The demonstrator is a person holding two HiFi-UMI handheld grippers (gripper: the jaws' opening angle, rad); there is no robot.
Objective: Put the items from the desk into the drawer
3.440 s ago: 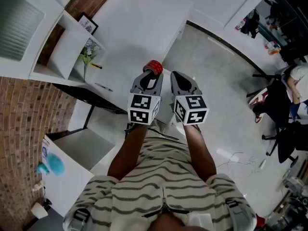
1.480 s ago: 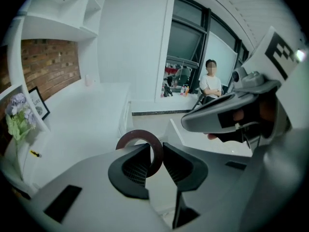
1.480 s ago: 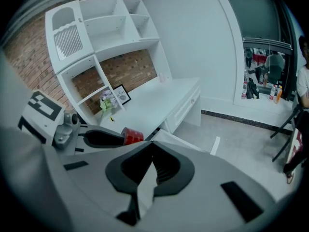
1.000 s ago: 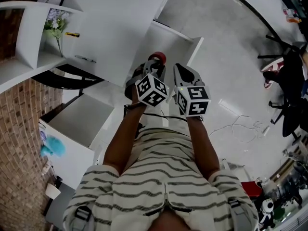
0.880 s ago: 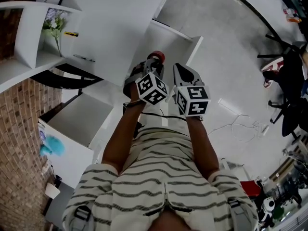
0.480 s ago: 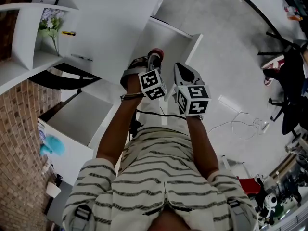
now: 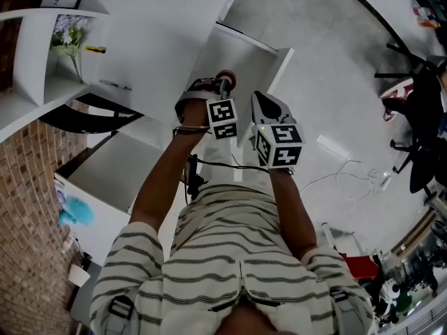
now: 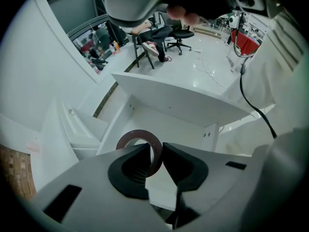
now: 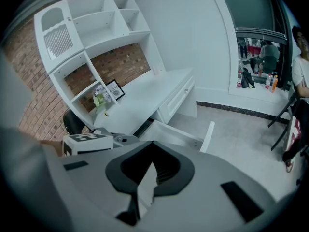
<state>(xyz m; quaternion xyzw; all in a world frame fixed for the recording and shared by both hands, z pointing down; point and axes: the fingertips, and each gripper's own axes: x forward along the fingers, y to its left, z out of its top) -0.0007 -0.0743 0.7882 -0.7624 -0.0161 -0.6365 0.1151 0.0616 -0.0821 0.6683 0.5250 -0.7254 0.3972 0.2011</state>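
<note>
Tape roll (image 8: pixel 139 133): a red ring, on edge, one side of its band pinched between the pads of my left gripper (image 8: pixel 155 150), the rest of the loop showing beyond the tips.
Where it is: over the open drawer (image 7: pixel 241 51), near the end closest to me. The left gripper view frames the ring against the drawer's white inside. I cannot tell whether it touches the bottom.
Left gripper: jaws narrow, clamped on the tape's band and aimed steeply down. Its marker cube (image 7: pixel 223 118) faces the head camera.
Right gripper (image 9: pixel 152 146): jaws drawn together at the tips with nothing between them. It hangs just beside the left one, by the drawer's near corner, tilted down toward the desk.
Drawer: pulled out from under the desk (image 7: pixel 174 19), its front panel standing out over the grey floor (image 7: pixel 328 68).
Desk: white and mostly bare. A dark pen (image 7: pixel 116 85) lies near its front edge, and a small yellow item (image 7: pixel 103 49) lies further back beside the flowers (image 7: pixel 68 35) in the white shelf unit (image 7: pixel 35 54).
Background: office chairs (image 7: pixel 419 117) at the right edge, and a loose cable (image 7: pixel 346 179) on the floor.
</note>
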